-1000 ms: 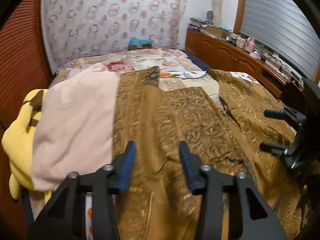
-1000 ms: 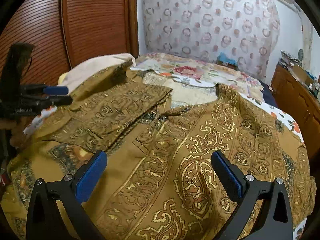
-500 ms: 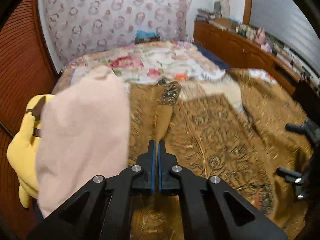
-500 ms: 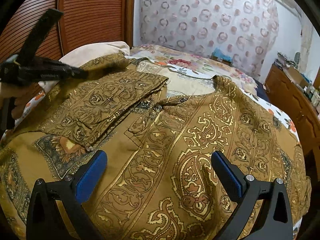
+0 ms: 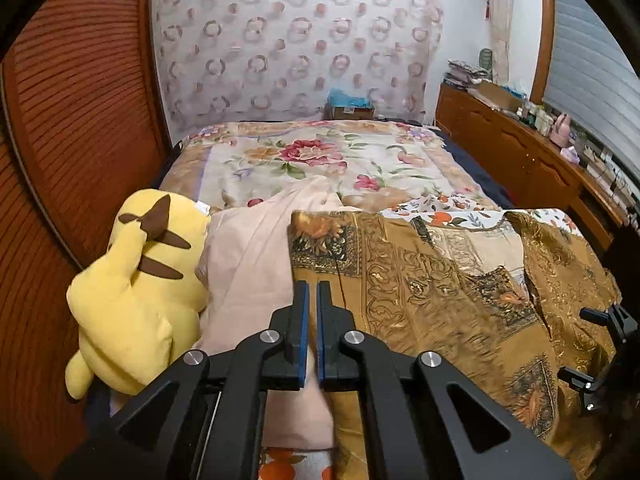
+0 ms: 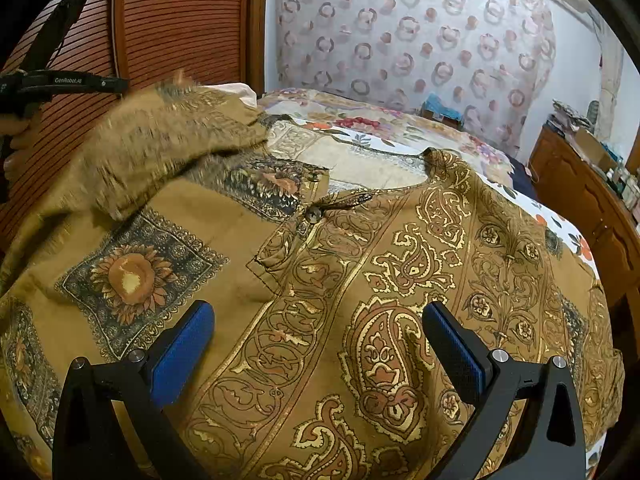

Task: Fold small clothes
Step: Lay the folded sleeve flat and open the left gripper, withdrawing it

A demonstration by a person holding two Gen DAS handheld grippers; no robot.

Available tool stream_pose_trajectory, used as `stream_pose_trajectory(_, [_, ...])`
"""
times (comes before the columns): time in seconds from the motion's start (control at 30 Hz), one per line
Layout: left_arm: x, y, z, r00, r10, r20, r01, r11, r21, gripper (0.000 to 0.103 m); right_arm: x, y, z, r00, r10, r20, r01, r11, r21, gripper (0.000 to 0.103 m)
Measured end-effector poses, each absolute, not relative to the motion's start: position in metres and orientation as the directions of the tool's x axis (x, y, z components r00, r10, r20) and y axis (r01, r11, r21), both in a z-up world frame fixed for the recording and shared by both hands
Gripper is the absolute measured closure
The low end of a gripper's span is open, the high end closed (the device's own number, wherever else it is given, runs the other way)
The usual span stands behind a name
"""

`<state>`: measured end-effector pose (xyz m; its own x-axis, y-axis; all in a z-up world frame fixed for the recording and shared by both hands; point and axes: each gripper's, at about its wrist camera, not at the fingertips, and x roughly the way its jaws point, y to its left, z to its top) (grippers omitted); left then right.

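**Desk:** What fills the frame?

**Photographer:** A bed (image 5: 320, 160) under a floral spread, with a slatted wooden door (image 5: 80, 120) along its left edge and a long wooden sideboard (image 5: 520, 152) off its right edge.

**Desk:** And the garment?

**Photographer:** A brown-and-gold paisley tunic (image 6: 360, 280) lies face up across the near end of the bed, its neckline toward the far end. It reaches almost from the left edge to the right. The sleeve on the left is raised off the bed and blurred in the right wrist view.

**Desk:** Anything beside it?

**Photographer:** A pale pink pillow (image 5: 248, 264) at the near left edge, touching the tunic, which overlaps its right side. A yellow plush toy (image 5: 136, 280) is pressed against the pillow at the bed's left edge.

**Desk:** The tools?

**Photographer:** The left gripper (image 5: 313, 284) sits over the seam where pillow meets tunic. Its blue pads are drawn almost together, pinching the tunic's left sleeve edge. The right gripper (image 6: 316, 308) hangs above the tunic's front near the bed's near edge, jaws spread wide and nothing between them.

**Desk:** Smallest detail?

**Photographer:** A single button (image 6: 314, 214) at the bottom of the neck opening.
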<state>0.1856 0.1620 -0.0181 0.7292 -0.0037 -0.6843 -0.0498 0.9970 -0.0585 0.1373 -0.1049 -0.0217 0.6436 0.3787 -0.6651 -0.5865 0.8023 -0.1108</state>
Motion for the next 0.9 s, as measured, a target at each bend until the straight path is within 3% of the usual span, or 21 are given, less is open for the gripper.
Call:
stream_pose_trajectory(0.03, [0.182,0.16,-0.018,0.737,-0.006,-0.675,-0.045,0.997,-0.059,0.096,0.138,-0.105,-0.021,0.643,0.378,-0.666,-0.586,0.802,-0.111,0.0])
stream_pose_trajectory(0.13, [0.168,0.15,-0.014,0.776,-0.031,-0.63,-0.006,0.998,-0.056,0.067,0.139,-0.105,-0.021,0.641,0.379,-0.667,-0.586,0.803,-0.106,0.0])
stream_pose_trajectory(0.2, [0.159,0.146,-0.01,0.791,-0.046,-0.61,0.011,0.998,-0.061,0.037,0.14,-0.106,-0.022,0.639,0.378,-0.67,-0.586,0.804,-0.105,0.0])
stream_pose_trajectory(0.27, [0.149,0.139,-0.01,0.803,-0.075,-0.592,0.032,0.996,-0.083,0.018,0.14,-0.106,-0.022,0.638,0.377,-0.671,-0.586,0.804,-0.105,0.0])
stream_pose_trajectory(0.6, [0.107,0.086,-0.025,0.833,-0.107,-0.543,0.061,0.993,-0.102,0.018,0.14,-0.105,-0.023,0.64,0.374,-0.671,-0.582,0.806,-0.105,0.0])
stream_pose_trajectory(0.9, [0.083,0.044,-0.025,0.864,-0.113,-0.491,0.064,0.991,-0.115,0.018,0.129,-0.142,-0.008,0.673,0.432,-0.6,-0.558,0.829,-0.029,0.0])
